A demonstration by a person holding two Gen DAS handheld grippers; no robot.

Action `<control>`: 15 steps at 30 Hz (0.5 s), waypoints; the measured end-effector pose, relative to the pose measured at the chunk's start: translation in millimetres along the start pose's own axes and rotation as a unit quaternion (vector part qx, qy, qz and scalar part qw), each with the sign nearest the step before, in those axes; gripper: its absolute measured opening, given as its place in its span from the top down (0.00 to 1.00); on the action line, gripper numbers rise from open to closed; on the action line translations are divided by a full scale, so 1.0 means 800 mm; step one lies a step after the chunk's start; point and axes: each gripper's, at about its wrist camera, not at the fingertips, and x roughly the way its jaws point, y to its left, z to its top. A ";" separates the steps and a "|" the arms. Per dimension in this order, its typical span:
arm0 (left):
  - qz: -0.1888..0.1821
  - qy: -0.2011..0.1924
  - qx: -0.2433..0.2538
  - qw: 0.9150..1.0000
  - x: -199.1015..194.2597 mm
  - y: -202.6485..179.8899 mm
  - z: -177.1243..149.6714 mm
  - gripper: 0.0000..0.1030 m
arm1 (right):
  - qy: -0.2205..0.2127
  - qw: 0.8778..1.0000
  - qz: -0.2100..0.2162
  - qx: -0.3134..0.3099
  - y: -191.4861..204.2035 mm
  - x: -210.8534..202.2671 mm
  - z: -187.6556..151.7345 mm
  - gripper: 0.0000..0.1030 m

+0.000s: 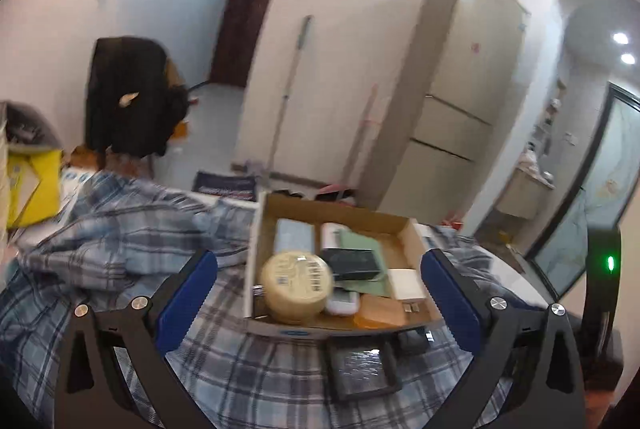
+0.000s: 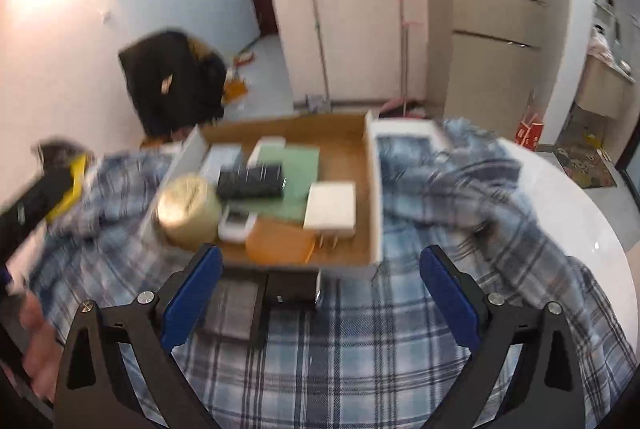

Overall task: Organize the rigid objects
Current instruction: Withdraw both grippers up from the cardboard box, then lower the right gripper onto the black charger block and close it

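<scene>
A shallow cardboard box (image 1: pixel 404 229) (image 2: pixel 372 189) lies on a blue plaid cloth. Inside it are a round cream tin (image 1: pixel 296 283) (image 2: pixel 186 207), a black rectangular device (image 1: pixel 352 261) (image 2: pixel 250 181), a white adapter (image 1: pixel 406 283) (image 2: pixel 330 207), an orange case (image 1: pixel 380 313) (image 2: pixel 278 243), a white remote (image 1: pixel 342 303) (image 2: pixel 236 223) and a green sheet (image 2: pixel 298 165). In front of the box lie a flat black framed item (image 1: pixel 362 367) (image 2: pixel 232 309) and a small black box (image 2: pixel 292 287). My left gripper (image 1: pixel 318 293) is open over the box's near edge. My right gripper (image 2: pixel 320 293) is open above the small black box.
The plaid cloth (image 1: pixel 120 229) (image 2: pixel 460 197) covers a white round table (image 2: pixel 592 213). Beyond stand a beige fridge (image 1: pixel 460 101), leaning mop handles (image 1: pixel 292 85), a chair draped in black (image 1: pixel 132 97) and a yellow bag (image 1: pixel 36 185). A hand (image 2: pixel 34 341) appears at the left edge.
</scene>
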 end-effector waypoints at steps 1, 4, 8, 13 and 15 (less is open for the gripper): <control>0.001 0.001 -0.014 1.000 0.000 0.007 0.002 0.00 | 0.007 1.000 0.000 -0.004 0.003 0.005 -0.003 0.04; -0.010 0.008 -0.036 0.999 -0.001 0.018 0.006 0.00 | 0.030 0.999 0.009 -0.006 0.005 0.022 -0.010 0.06; -0.020 0.030 -0.019 0.999 0.015 0.015 0.000 0.00 | 0.050 0.998 0.022 0.030 -0.009 0.036 -0.016 0.06; -0.001 0.048 0.026 0.999 0.034 -0.008 -0.019 0.00 | 0.082 0.994 0.039 0.054 -0.018 0.054 -0.019 0.14; -0.014 0.053 0.042 0.998 0.038 -0.019 -0.027 0.00 | 0.091 0.994 0.043 0.048 -0.013 0.061 -0.021 0.15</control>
